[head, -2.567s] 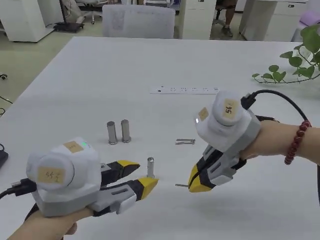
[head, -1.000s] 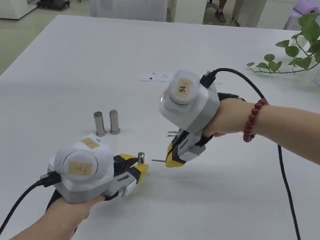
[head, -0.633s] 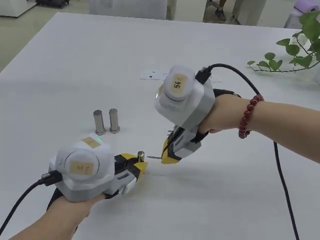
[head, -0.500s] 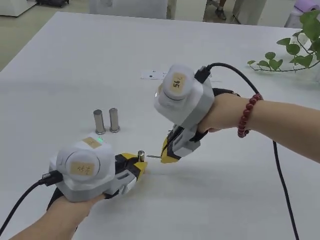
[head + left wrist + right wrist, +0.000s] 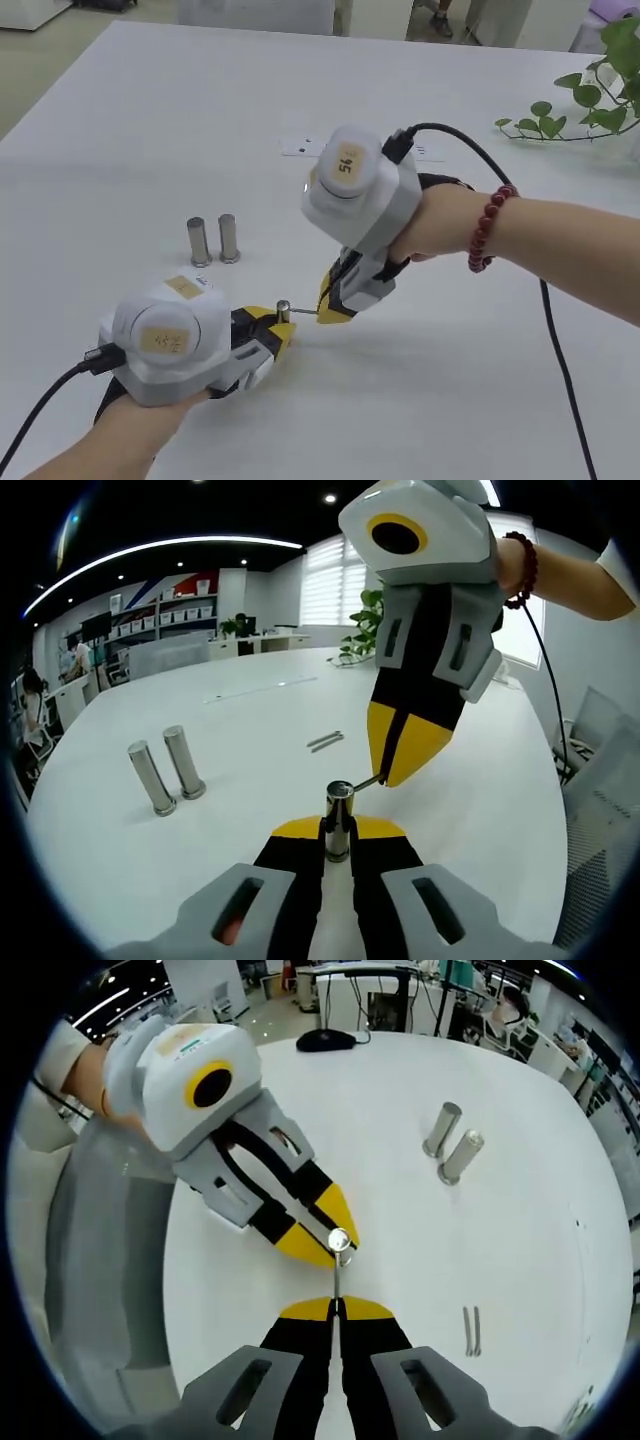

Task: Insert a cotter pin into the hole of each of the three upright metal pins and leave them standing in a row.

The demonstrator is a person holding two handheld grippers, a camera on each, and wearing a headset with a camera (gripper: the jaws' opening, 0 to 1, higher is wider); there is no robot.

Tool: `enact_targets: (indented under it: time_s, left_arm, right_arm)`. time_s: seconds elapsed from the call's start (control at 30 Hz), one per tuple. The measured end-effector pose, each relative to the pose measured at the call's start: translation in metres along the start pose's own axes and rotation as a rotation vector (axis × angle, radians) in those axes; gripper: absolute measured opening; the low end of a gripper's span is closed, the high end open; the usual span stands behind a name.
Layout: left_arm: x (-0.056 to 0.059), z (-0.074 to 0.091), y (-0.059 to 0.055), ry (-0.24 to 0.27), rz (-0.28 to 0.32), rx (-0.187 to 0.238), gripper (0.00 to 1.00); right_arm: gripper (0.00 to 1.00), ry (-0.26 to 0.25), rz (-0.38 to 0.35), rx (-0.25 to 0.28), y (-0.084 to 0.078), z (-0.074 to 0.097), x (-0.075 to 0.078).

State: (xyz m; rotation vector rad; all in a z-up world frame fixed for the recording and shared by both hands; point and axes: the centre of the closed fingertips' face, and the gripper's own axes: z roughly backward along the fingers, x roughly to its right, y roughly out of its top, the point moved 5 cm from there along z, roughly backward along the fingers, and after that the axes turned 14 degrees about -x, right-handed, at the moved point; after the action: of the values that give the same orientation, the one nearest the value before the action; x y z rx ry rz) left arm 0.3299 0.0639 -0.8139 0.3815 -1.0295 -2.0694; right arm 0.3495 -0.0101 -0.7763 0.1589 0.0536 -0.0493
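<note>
My left gripper (image 5: 272, 332) is shut on a short upright metal pin (image 5: 283, 311) standing on the white table; in its own view the pin (image 5: 338, 815) rises between the yellow tips. My right gripper (image 5: 328, 311) is shut on a thin cotter pin (image 5: 338, 1275) that points at the pin's head. The cotter pin's tip (image 5: 368, 781) touches the head; whether it is inside the hole I cannot tell. Two more metal pins (image 5: 197, 241) (image 5: 229, 238) stand side by side at the back left. In the right gripper view the left gripper (image 5: 333, 1241) comes in from the upper left.
Spare cotter pins (image 5: 326, 741) (image 5: 470, 1331) lie flat on the table beyond the grippers. A white power strip (image 5: 300, 150) lies further back. A green plant (image 5: 590, 100) stands at the far right, and the right gripper's black cable (image 5: 560, 350) trails across the table.
My right gripper has carried the cotter pin left, from a short gap away until its tip meets the head of the held pin. The left gripper has stayed put.
</note>
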Motion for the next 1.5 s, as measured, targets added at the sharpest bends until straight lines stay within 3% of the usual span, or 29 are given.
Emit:
enact_targets:
  time_s: [0.63, 0.83, 1.5]
  left_arm:
    - [0.003, -0.002, -0.001, 0.002, -0.012, 0.002, 0.07]
    - [0.004, -0.002, -0.001, 0.003, -0.014, 0.002, 0.07]
    - [0.005, -0.002, -0.002, 0.002, -0.012, 0.003, 0.07]
  right_arm:
    - [0.03, -0.014, 0.019, -0.024, 0.006, 0.0, -0.003]
    - [0.03, 0.004, -0.011, -0.004, 0.009, 0.001, -0.003]
    - [0.04, -0.007, 0.001, 0.022, 0.018, -0.002, -0.003]
